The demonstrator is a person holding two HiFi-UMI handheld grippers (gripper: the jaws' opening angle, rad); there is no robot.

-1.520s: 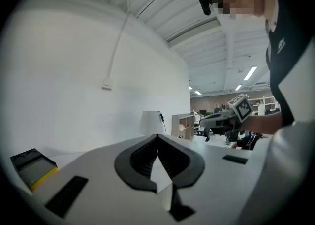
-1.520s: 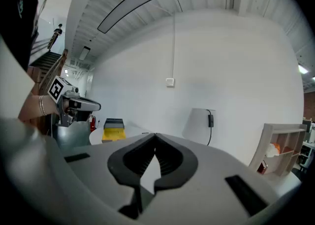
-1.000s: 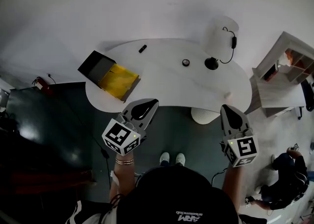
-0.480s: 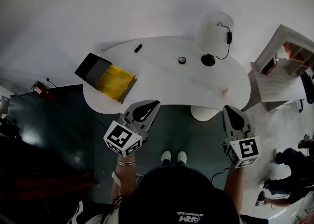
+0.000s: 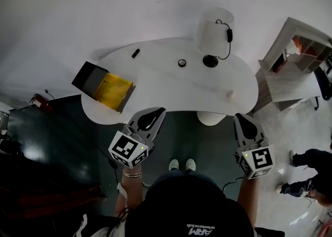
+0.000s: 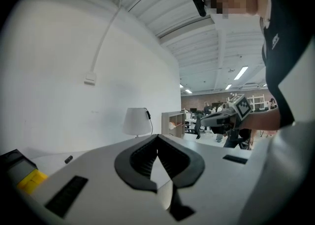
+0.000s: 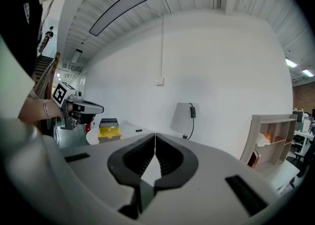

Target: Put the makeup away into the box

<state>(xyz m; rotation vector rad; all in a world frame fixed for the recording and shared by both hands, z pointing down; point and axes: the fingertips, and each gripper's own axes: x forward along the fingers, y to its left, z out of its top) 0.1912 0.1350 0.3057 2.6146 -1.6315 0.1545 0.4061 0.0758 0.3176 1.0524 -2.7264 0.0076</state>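
1. One table (image 5: 171,83) is recorded.
2. One open box (image 5: 89,76) is recorded.
3. Three small items are counted: a dark stick (image 5: 135,53), a round pot (image 5: 182,63), a pale piece (image 5: 230,94).
4. One lamp (image 5: 215,28) is listed.
5. One shelf unit (image 5: 290,83) is listed.

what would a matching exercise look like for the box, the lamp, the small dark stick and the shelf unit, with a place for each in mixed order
Things:
1. box
2. lamp
3. small dark stick
4. shelf unit

Places, as the head view shows them:
a. off the table, beside its right end
b. on the table's left end, lying open
c. near the table's far edge, left of the middle
d. at the table's far edge, right of the middle

Pairs: 1-b, 2-d, 3-c, 4-a
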